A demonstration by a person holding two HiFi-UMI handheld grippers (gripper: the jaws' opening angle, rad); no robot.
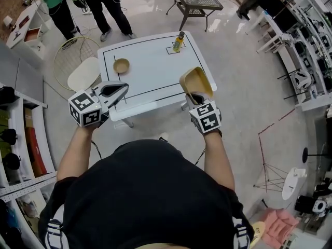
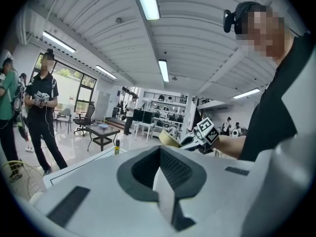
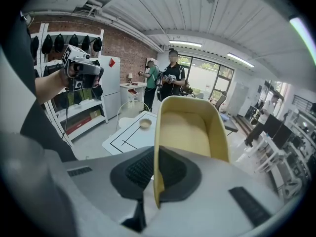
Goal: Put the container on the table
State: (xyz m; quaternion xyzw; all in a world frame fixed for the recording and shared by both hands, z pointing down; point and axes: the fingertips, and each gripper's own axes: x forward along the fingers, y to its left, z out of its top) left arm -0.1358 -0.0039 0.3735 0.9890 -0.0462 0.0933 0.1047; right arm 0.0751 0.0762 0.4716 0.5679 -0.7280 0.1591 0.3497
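We held container (image 1: 196, 81) by rim in right gripper (image 1: 197, 94), jaws clamped, at frame centre right, over table (image 1: 150, 87) lower right corner. Left gripper (image 1: 122, 88) closed, empty. Thin rim pinch: we judged slip or tilt likely on lowering, or drop past edge. Bowl (image 1: 121, 65) upper left, bottle (image 1: 178, 41) at top edge; middle open.

Both my forearms reach forward, one gripper in each hand. My left gripper (image 1: 120, 90) points nearly level, its jaws together and empty. My right gripper (image 1: 195, 96) tilts downward, its jaws pressed on the wall of the yellow container (image 1: 196, 80).
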